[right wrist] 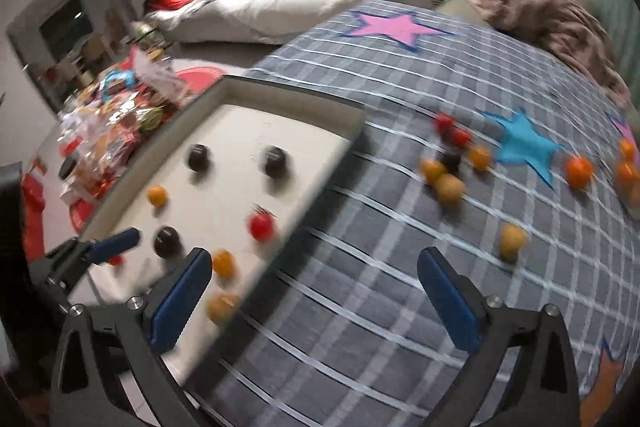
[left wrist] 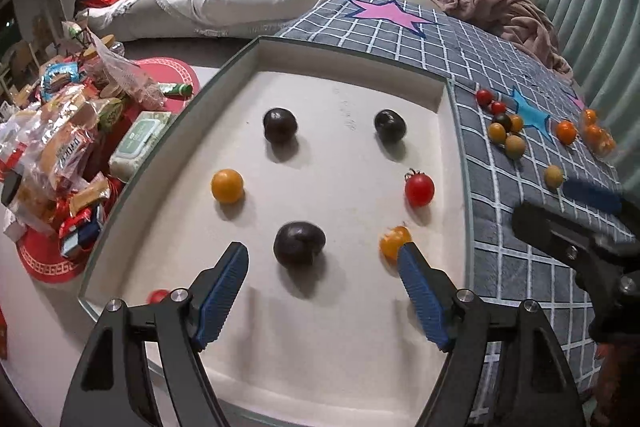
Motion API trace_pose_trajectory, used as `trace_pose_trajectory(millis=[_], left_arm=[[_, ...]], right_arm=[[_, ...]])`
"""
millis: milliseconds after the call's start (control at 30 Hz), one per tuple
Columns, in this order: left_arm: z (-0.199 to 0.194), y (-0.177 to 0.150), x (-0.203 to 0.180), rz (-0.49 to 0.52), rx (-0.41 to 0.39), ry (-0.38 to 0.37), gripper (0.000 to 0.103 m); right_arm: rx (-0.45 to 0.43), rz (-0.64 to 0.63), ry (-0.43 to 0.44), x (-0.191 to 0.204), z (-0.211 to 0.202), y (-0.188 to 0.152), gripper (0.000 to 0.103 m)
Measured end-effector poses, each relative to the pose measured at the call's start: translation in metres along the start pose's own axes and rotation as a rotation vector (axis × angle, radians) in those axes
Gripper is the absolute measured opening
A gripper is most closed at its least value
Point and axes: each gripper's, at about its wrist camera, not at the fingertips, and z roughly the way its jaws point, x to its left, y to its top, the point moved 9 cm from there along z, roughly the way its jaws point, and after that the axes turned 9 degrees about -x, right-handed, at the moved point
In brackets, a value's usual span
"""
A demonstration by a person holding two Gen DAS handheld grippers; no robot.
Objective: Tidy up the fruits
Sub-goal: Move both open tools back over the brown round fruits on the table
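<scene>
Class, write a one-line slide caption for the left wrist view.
Open left hand-held gripper above a white tray holding six spaced fruits, more fruit waiting on the checked cloth.

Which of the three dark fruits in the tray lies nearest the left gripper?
The biggest dark fruit, lying just ahead of the open left gripper; the other two sit at the far end.

Inside the white tray (left wrist: 436, 95): three dark fruits (left wrist: 280, 125) are counted, two yellow-orange ones (left wrist: 227, 185), one red tomato (left wrist: 419, 189). On the checked blanket (left wrist: 520, 267): roughly a dozen loose small fruits (left wrist: 515, 146) are seen; exact count blurred.

No text is legible; the snack packets' (left wrist: 60, 155) print is too small to read.
</scene>
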Motion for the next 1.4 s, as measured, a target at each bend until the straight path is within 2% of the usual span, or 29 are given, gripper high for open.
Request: trace_pose_trajectory(millis=[267,433,700,1000,1133,1200,1400], left_arm=[[-0.015,0.004,-0.034,0.027,-0.021,-0.045,0.078],[-0.02,0.008,-0.062,0.063,-0.033,-0.072,0.078],[-0.013,0.022,-0.112,0.125,-0.017,-0.099,0.078],[0.029,0.045,-0.164,0.174,0.039,-0.098,0.078],[0.051,0.05,-0.177,0.17,0.07,-0.092,0.078],[0.06,0.051,-0.181,0.165,0.078,-0.082,0.078],[0.082,0.056,-0.192,0.157,0.089,-0.069,0.078]], right_arm=[[0.045,0.061,-0.216,-0.09,-0.016,-0.051,0.103],[0.038,0.056,-0.276,-0.114,-0.02,-0.063,0.103],[0.003,0.043,-0.291,-0.122,-0.019,-0.066,0.103],[-0.015,0.051,-0.224,-0.133,-0.005,-0.046,0.102],[0.018,0.065,-0.201,-0.143,0.008,-0.044,0.103],[0.013,0.046,-0.223,-0.148,0.01,-0.044,0.103],[0.024,0.003,-0.201,-0.151,0.02,-0.035,0.103]])
